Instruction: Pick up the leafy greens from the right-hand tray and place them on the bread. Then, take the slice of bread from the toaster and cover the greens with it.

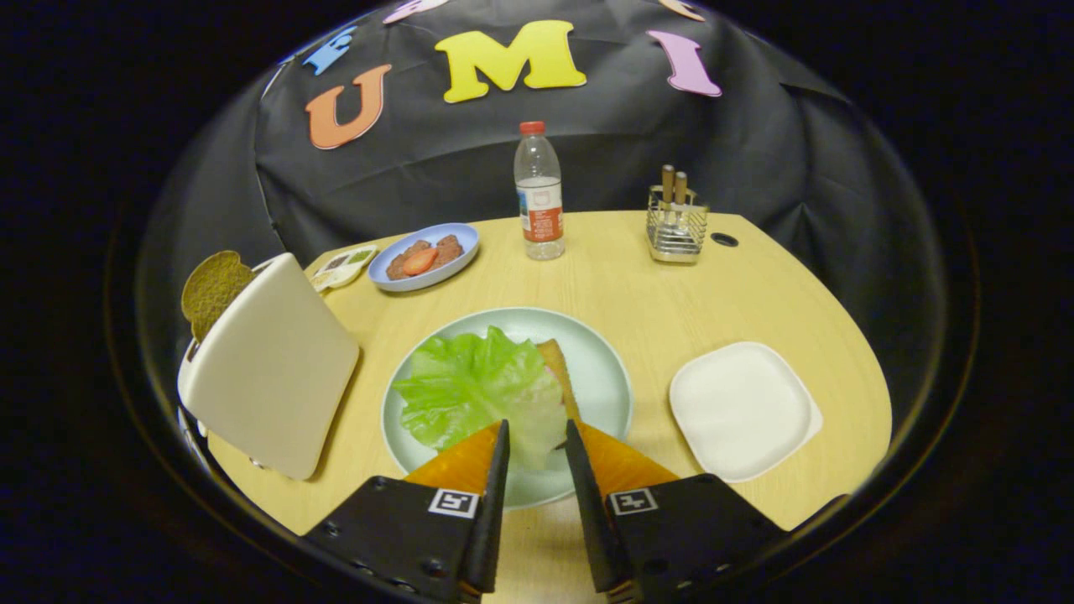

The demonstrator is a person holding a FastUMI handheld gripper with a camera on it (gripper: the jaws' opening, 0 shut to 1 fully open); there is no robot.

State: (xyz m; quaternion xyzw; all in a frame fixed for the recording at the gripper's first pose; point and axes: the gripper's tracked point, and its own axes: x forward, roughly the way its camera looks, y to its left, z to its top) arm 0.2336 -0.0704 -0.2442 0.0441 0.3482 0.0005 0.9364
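The leafy greens (474, 390) lie spread over the bread (558, 373) on a pale green plate (604, 369) just ahead of my fingers. Only the bread's right edge shows past the leaf. My gripper (537, 432) hovers over the plate's near side, open, with a narrow gap between its fingers; the leaf's pale near end shows through that gap and nothing is pinched. To the left stands a cream toaster (268, 377) with a brown slice of bread (210, 289) sticking out of its top.
A white square tray (742, 409) sits bare to the right of the plate. Farther back are a blue plate with meat and tomato (424, 256), a small sauce dish (346, 264), a water bottle (539, 193) and a wire utensil holder (676, 220).
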